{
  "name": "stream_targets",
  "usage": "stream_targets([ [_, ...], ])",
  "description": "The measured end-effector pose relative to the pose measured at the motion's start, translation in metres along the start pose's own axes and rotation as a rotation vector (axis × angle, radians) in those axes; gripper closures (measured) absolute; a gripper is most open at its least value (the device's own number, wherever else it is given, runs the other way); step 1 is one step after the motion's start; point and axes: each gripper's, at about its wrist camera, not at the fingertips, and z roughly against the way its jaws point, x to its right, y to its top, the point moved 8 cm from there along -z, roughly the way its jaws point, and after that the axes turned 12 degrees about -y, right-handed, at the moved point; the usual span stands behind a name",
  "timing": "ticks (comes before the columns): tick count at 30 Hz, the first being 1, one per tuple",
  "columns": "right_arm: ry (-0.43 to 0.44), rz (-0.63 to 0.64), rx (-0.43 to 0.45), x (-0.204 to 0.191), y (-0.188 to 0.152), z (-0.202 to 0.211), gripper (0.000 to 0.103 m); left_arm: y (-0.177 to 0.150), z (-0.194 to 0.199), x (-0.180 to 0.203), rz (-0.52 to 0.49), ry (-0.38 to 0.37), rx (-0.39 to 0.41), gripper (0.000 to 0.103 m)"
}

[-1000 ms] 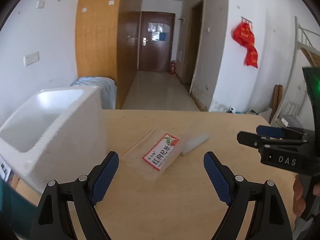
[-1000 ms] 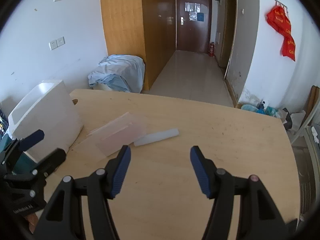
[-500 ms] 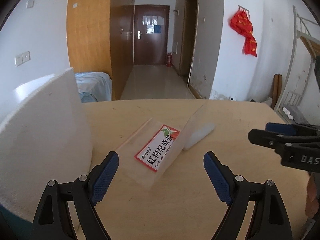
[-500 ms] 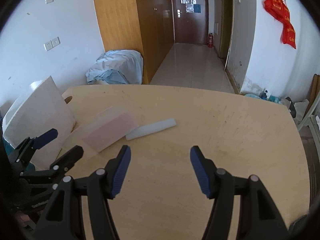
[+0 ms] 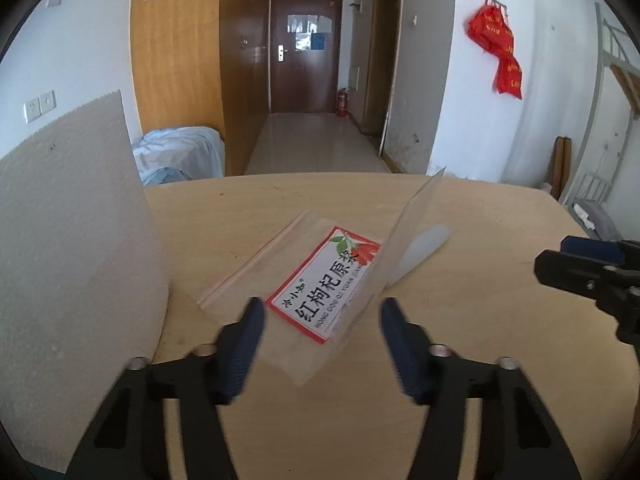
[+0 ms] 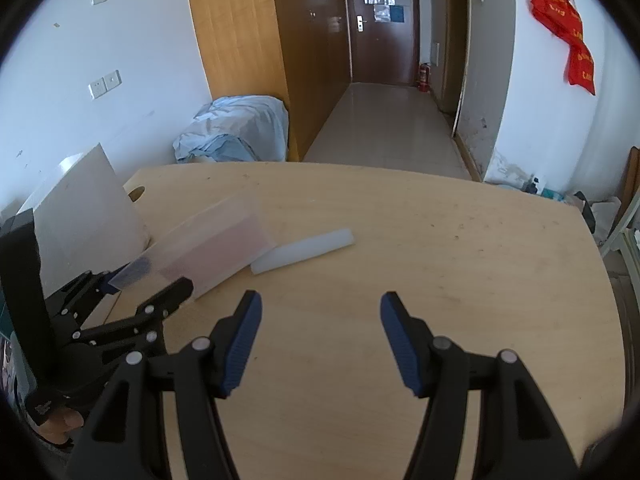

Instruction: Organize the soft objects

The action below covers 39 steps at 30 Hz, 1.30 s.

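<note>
The left tongs [image 5: 320, 318] have just been narrowing around the near end of the bag [image 5: 320, 280], pads not yet pressing it. The bag is clear plastic with a red-bordered label, folded, one flap standing up, lying on the desk [image 5: 480, 320] beside the foam box [image 5: 72, 240]. Since a second ago these tongs have dropped closer. The right tongs [image 6: 320, 320] hang open, empty.

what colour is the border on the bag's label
Red, around a white label with black characters; clearest in the left wrist view.
</note>
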Motion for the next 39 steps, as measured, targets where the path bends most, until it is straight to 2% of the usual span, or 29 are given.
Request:
stream_targets([
  [3,0.004,-0.004,0.003,0.001,0.0,0.001,0.037,-0.003,-0.003,-0.002,0.021,-0.025,-0.03,0.08],
  [6,0.0,-0.006,-0.001,0.002,-0.001,-0.001,0.037,-0.003,0.001,-0.003,0.017,-0.019,-0.02,0.093],
  [9,0.001,-0.01,-0.006,0.002,-0.001,-0.002,0.037,-0.001,0.01,0.0,0.009,-0.012,0.011,0.099],
  [21,0.005,-0.016,-0.023,-0.002,0.001,-0.009,0.037,0.009,0.046,0.004,0.015,-0.034,0.092,0.101],
  [30,0.001,-0.027,-0.065,-0.009,0.007,-0.03,0.037,0.019,0.07,-0.008,0.04,0.006,0.178,0.101],
  [39,-0.036,0.018,-0.122,-0.032,0.007,-0.059,0.037,0.012,0.06,-0.015,0.055,0.01,0.161,0.101],
])
